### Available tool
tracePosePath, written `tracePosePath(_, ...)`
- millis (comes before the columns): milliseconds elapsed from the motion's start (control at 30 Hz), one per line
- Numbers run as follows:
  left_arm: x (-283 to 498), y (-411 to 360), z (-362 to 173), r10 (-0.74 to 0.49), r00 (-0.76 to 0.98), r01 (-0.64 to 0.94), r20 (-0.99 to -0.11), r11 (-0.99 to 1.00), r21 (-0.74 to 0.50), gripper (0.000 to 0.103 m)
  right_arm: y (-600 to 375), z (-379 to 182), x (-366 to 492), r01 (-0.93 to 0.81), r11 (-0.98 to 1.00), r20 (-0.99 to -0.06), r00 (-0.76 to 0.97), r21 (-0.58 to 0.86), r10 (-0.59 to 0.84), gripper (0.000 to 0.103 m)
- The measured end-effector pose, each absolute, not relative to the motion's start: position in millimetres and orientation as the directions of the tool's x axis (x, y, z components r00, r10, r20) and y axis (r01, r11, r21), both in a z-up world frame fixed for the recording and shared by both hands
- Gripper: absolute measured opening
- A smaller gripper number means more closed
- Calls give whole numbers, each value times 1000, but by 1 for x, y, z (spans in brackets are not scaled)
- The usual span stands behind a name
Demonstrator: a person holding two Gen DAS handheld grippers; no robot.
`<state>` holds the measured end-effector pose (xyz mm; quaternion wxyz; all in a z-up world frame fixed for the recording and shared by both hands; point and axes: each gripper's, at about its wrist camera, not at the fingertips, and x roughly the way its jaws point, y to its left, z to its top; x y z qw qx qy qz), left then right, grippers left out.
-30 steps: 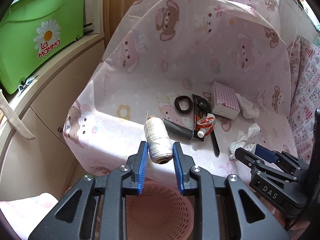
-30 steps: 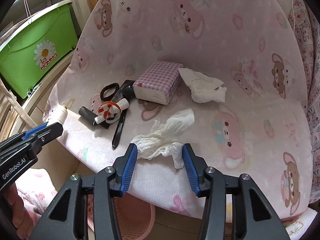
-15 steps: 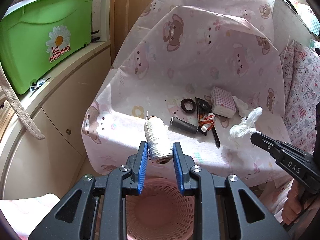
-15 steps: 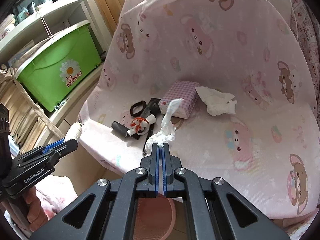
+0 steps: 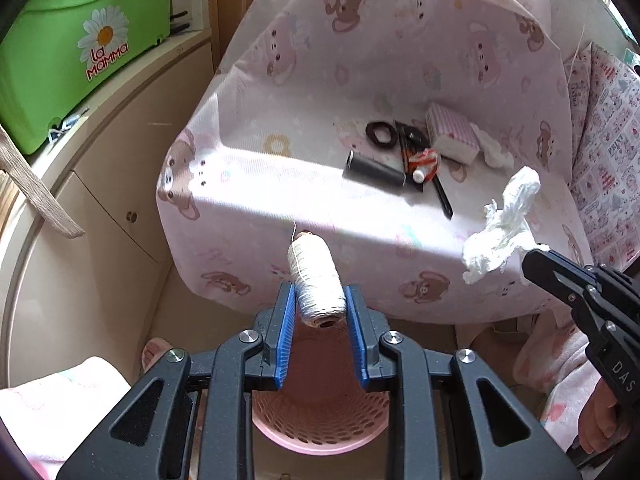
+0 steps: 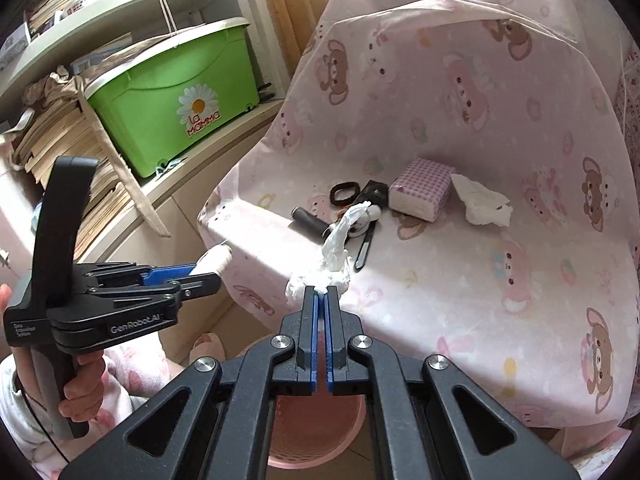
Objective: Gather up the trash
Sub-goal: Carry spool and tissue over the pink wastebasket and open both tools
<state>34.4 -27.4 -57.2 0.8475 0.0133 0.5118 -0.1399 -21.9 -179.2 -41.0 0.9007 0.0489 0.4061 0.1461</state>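
Both views bright, daylit. Hard sunlight band across front edge of pink cloth (image 5: 304,168), washing print out to near white; cloth above band in softer shade. Black spool (image 5: 374,169) casts short dark shadow. Fisheye bends shelf (image 6: 120,12) lines; black vignette in corners. Centre sharp; green box (image 5: 76,52) slightly soft at rim.

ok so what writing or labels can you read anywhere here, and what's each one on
"La MaMMa", on the daisy sticker on the green bin
"GenRobot.AI", on the side of the left tongs
"DAS", on the side of the right tongs
Small print beside "GenRobot.AI": too small to read
Print on the patterned fabric at right: too blurred to read
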Motion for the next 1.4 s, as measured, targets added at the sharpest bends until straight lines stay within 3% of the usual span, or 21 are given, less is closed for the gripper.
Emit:
tracePosePath(267,39,-29,-92,-214,308,247,-927,959,-140,24,-150,-71,-21,-260,950,-795,531,175,292,4)
tracePosePath(500,57,-18,-152,-281,73,118,-957,955,-272,22,-141,-121,-7,-224,946,-869,388,232,305,3)
tracePosePath(833,52,-13,-228,-275,-201,-45,-940,961,-272,22,-116,-206,2,-204,961,-964,150,187,220,4)
tracePosePath(1133,44,-6,-251,-271,-280,-102,-921,962,-253,22,-104,-233,-1,-216,962,-979,76,167,187,4)
tracePosePath(1200,44,-1,-255,-259,-288,-98,-922,966,-241,22,-106,-234,-1,-211,961,-979,59,178,194,11)
tracePosePath(1267,44,0,-259,-254,-295,-104,-921,967,-233,22,-107,-238,-1,-201,960,-977,48,193,206,32)
tracePosePath(1400,45,5,-262,-266,-298,-123,-917,963,-240,22,-112,-235,0,-183,970,-982,68,163,178,38)
